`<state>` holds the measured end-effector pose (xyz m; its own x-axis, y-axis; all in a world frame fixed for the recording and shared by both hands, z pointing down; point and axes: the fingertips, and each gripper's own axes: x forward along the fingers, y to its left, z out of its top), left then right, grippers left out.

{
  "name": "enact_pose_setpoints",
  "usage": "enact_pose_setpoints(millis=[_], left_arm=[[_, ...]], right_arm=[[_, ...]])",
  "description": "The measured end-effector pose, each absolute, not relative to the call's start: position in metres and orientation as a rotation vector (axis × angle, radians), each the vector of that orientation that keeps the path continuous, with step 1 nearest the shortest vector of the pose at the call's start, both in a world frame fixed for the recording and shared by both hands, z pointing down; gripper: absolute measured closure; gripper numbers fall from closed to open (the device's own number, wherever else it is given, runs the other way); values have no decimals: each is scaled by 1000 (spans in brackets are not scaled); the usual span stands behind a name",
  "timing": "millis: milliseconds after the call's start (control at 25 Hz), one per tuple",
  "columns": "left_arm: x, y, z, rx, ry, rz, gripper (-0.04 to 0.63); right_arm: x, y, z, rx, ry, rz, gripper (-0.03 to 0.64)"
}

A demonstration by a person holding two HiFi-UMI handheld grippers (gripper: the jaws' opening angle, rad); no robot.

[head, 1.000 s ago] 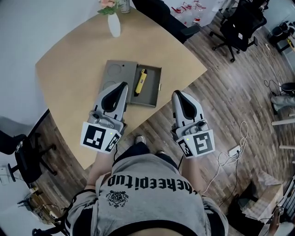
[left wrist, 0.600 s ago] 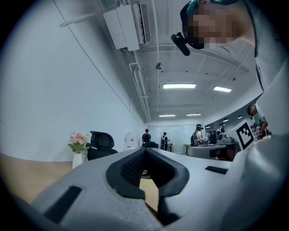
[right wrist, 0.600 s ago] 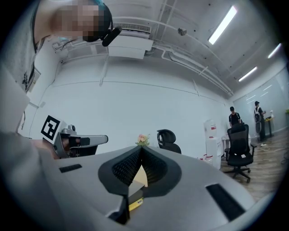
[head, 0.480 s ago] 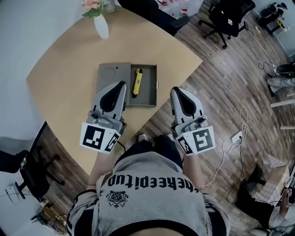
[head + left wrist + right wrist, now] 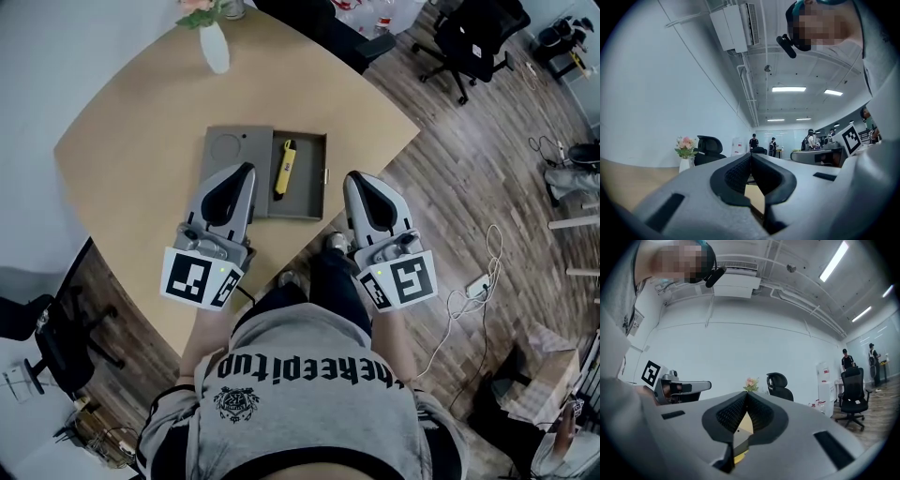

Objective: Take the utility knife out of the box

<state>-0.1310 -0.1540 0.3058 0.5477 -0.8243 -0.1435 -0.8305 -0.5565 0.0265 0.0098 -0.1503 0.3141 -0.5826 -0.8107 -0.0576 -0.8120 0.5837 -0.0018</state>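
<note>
Matt grey box (image 5: 230,150), yellow plastic utility knife (image 5: 284,169), smooth pale wood table (image 5: 141,122), grained plank floor (image 5: 450,169)

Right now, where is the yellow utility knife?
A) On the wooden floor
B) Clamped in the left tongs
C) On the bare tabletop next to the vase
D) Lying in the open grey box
D: the utility knife lies inside the tray half of the open box in the head view, and nothing is gripping it.
</note>
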Motion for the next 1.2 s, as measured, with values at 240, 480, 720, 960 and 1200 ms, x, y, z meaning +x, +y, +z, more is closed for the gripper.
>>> enact_pose_setpoints(millis=[240,480,720,960,1200], left_arm=[[-136,-165,306,-2681,1520,189,577],[-129,-182,304,-2641,1575,181,577],[-116,-201,303,-2582,1658,162,577],[-110,-219,299,-2505,1757,154,577],[-103,-229,299,-2427,1854,136,577]], right_arm=[[2,-172,315,-1320,2788,27,609],[0,-198,314,-1208,2847,29,609],[6,-228,311,-1090,2897,31,609],[8,-255,306,-960,2941,33,609],[9,-274,305,-831,2973,25,609]])
